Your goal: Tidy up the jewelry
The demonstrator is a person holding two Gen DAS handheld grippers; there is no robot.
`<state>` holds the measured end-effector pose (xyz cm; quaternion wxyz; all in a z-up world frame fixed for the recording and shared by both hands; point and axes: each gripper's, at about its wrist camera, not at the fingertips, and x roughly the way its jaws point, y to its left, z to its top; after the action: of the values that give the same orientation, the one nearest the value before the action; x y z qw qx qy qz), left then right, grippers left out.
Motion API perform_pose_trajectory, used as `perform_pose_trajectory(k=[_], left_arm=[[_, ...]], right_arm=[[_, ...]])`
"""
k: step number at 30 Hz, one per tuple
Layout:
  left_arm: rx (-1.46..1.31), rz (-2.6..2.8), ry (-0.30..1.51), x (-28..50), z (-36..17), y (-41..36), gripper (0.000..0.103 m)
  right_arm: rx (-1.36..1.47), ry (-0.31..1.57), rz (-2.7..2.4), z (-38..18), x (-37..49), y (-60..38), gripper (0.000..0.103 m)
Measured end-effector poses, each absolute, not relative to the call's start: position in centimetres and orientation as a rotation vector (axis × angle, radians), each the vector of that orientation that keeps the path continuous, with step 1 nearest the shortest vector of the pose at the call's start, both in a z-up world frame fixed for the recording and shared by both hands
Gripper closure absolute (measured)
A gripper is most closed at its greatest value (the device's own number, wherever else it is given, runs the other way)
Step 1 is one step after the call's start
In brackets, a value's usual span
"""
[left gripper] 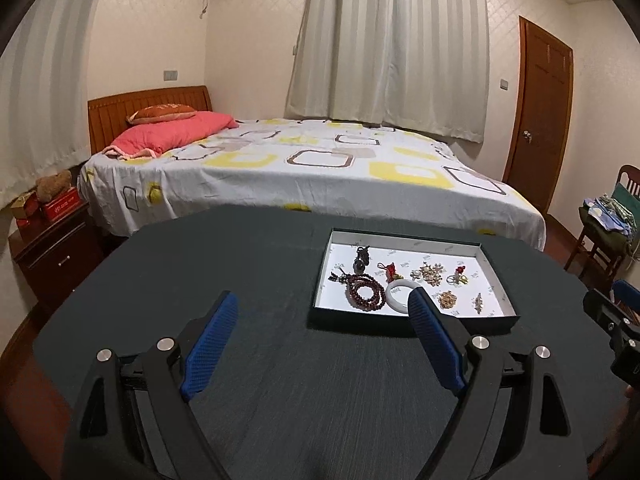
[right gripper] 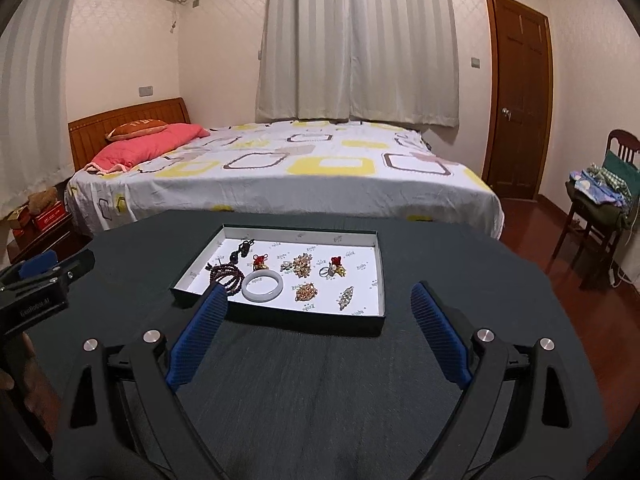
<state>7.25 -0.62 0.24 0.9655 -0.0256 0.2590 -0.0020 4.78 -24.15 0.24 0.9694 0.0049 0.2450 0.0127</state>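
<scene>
A shallow dark box with a white inside (left gripper: 498, 268) (right gripper: 378, 272) sits on the dark table. In it lie a white bangle (left gripper: 394, 298) (right gripper: 262, 286), a dark red bead string (left gripper: 362, 290) (right gripper: 226, 274), gold brooches (left gripper: 430, 274) (right gripper: 302, 264), red-knot charms (right gripper: 335, 266) and a small silver pin (right gripper: 345, 297). My left gripper (left gripper: 322, 304) is open and empty, held above the table just short of the box's near left corner. My right gripper (right gripper: 318, 294) is open and empty, in front of the box's near edge.
The dark cloth-covered table (left gripper: 260, 264) (right gripper: 460, 248) spreads around the box. Behind it stands a bed (left gripper: 304, 168) with a pink pillow. A nightstand (left gripper: 52, 248) is at the left, a chair with clothes (right gripper: 600, 200) and a wooden door (right gripper: 518, 96) at the right.
</scene>
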Motion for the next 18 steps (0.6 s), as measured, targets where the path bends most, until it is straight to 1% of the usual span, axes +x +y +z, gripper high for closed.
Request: perform_pose_trajectory(k=[9, 18], left_arm=[[-0.063, -0.015, 0.510, 5.6, 0.6, -0.6, 0.019], [-0.065, -0.001, 0.498, 5.5, 0.8, -0.2, 0.019]], right_arm=[[0.018, 0.463, 0.027, 1.6, 2.9, -24.4, 0.012], [0.017, 0.439, 0.038, 2.2, 2.4, -24.2, 0.012]])
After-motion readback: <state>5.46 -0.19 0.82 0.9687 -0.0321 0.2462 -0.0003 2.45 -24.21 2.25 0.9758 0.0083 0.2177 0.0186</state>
